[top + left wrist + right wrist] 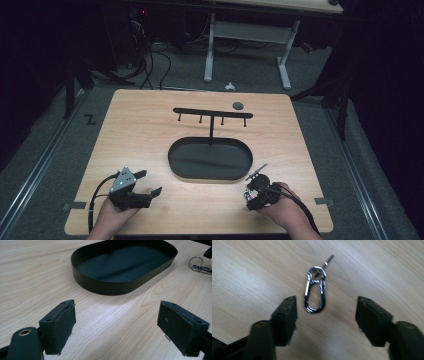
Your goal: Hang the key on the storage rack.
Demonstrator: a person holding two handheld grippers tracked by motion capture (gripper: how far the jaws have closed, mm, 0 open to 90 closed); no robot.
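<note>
The right claw (325, 315) stands open over the light wooden surface (249, 272), its two black pads well apart with nothing pressed between them. In the right gripper view a shiny metal carabiner clip (315, 291) lies flat on the wood in the upper middle of the frame, just beyond the gap between the pads and closer to the left one. A small ring and a short pin sit at its far end, pointing toward the upper right. The picture is slightly blurred.

In the high view this claw (255, 181) sits at the lower right, held by a hand, just right of the black oval tray (210, 159) that lies in the middle of the surface. A thin black hook rack (212, 114) rises from the tray's far edge.

The left claw (116, 322) is also open and empty, its pads wide apart above bare wood. In its view the tray fills the upper middle, and the clip (200, 266) shows at the upper right edge, near the tray's rim but apart from it. In the high view the left claw (145, 182) rests at the lower left.
</note>
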